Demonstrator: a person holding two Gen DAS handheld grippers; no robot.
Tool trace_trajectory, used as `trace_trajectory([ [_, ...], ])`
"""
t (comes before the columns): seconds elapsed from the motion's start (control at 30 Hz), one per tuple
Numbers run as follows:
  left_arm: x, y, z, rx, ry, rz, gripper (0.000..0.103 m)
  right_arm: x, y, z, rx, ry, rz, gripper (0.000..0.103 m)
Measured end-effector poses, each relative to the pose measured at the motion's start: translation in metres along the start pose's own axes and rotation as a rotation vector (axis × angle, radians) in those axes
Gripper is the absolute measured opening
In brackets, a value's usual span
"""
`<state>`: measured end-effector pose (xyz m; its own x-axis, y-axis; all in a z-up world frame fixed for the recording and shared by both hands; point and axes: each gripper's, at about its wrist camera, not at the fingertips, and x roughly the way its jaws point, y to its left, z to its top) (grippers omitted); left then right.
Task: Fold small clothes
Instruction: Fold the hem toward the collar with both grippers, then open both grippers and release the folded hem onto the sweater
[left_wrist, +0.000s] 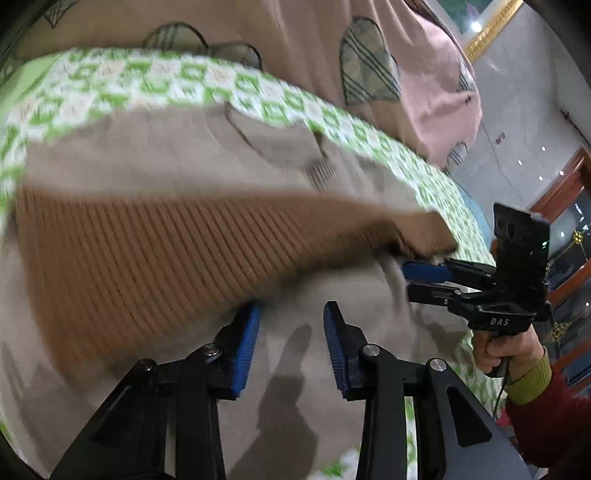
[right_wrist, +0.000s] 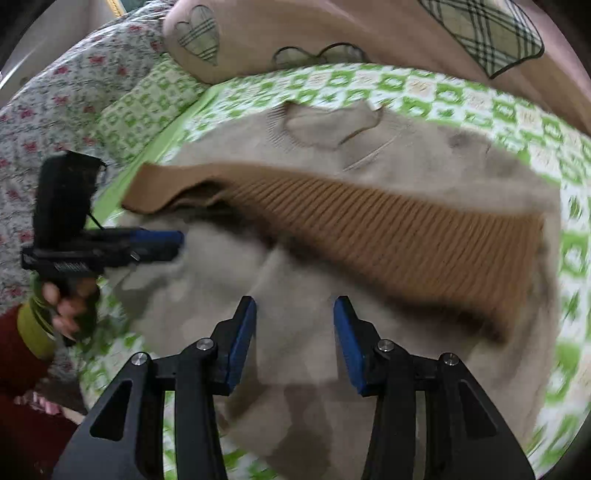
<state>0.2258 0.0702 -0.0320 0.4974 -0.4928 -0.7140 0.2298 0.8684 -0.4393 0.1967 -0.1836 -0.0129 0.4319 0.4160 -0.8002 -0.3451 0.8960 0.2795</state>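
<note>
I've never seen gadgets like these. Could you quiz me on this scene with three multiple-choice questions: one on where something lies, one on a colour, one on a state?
1. The sweater lies on:
A. a green checked sheet
B. a wooden floor
C. a chair

2. Its ribbed band is:
A. blue
B. brown
C. white

3. The right gripper is:
A. shut on the sweater
B. open, holding nothing
C. gripping a pillow

Answers: 1 A, sheet shows all round it. 2 B, brown ribs against beige knit. 3 B, the fingers stand apart, nothing between.
</note>
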Motion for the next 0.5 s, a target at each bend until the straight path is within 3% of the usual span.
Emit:
trace_trajectory([
  [0.07,-0.005,0.019,0.019,-0.032,-0.026,0.044,0.036,0.000,-0.021,0.013,0.033,-0.019,-0.060,0.045],
  [0.1,-0.006,0.034,0.031,-0.057,-0.045,0.086,0.036,-0.002,-0.038,0.021,0.070,-0.035,-0.132,0.045],
  [0.17,-0.010,0.058,0.048,-0.096,-0.081,0.180,0.036,-0.009,-0.071,0.030,0.161,-0.089,-0.196,0.045],
  [0.33,-0.024,0.115,0.066,-0.284,-0.182,0.170,0.035,-0.034,-0.119,0.029,0.408,-0.226,-0.229,0.045],
  [0.4,-0.033,0.119,0.060,-0.335,-0.204,0.136,0.036,-0.045,-0.119,0.020,0.445,-0.249,-0.225,0.045],
  [0.5,-0.048,0.105,0.043,-0.329,-0.227,0.163,0.039,-0.057,-0.103,0.003,0.442,-0.280,-0.178,0.046],
])
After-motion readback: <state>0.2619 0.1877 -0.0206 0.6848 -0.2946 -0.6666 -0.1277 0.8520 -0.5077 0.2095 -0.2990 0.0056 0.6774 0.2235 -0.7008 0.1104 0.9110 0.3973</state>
